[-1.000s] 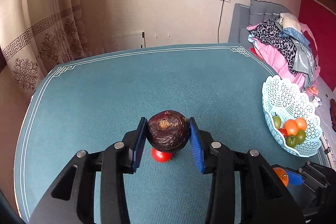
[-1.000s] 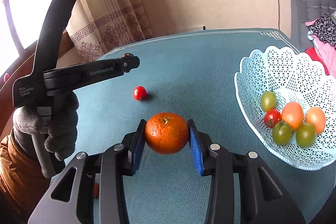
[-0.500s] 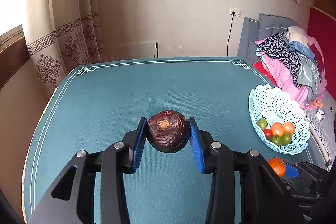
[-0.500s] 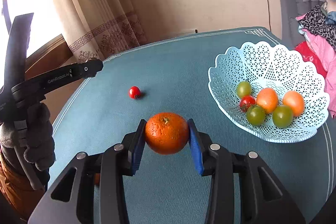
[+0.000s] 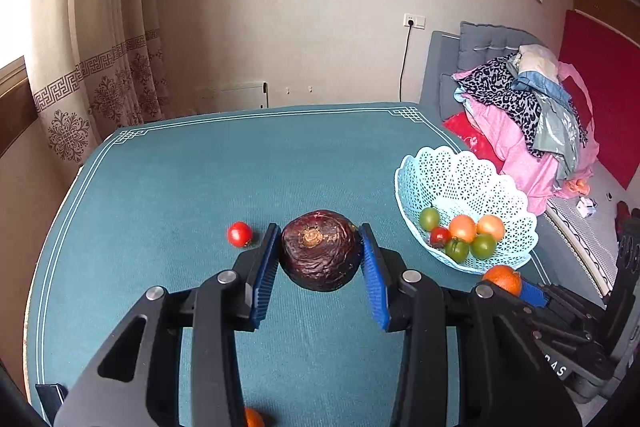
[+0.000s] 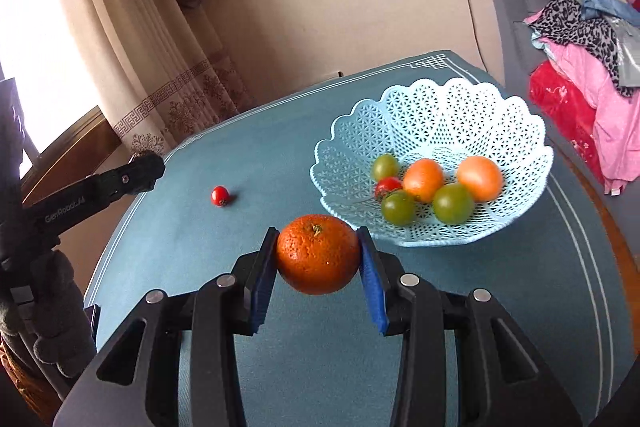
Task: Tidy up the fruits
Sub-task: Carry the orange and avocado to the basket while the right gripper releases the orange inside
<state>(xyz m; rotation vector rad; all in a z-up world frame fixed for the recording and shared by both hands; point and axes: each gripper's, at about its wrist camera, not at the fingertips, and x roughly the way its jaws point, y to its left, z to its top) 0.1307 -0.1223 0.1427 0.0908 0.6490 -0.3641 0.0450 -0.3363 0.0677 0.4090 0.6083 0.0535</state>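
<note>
My left gripper (image 5: 320, 253) is shut on a dark purple wrinkled fruit (image 5: 320, 251) and holds it above the teal table (image 5: 200, 179). My right gripper (image 6: 318, 255) is shut on an orange (image 6: 318, 254), held above the table just in front of the light blue lattice basket (image 6: 440, 115). The orange also shows in the left wrist view (image 5: 502, 279). The basket (image 5: 452, 171) holds several small green, orange and red fruits. A small red tomato (image 5: 239, 234) lies on the table left of the left gripper; it also shows in the right wrist view (image 6: 220, 195).
A small orange fruit (image 5: 253, 418) peeks out at the table's near edge under the left gripper. Curtains (image 5: 100, 67) hang at the far left. A bed with piled clothes (image 5: 532, 107) stands right of the table.
Both grippers have risen and pulled back with their fruits. The right gripper has swung toward the basket, which now sits closer to centre. The tomato now shows left of the left gripper.
</note>
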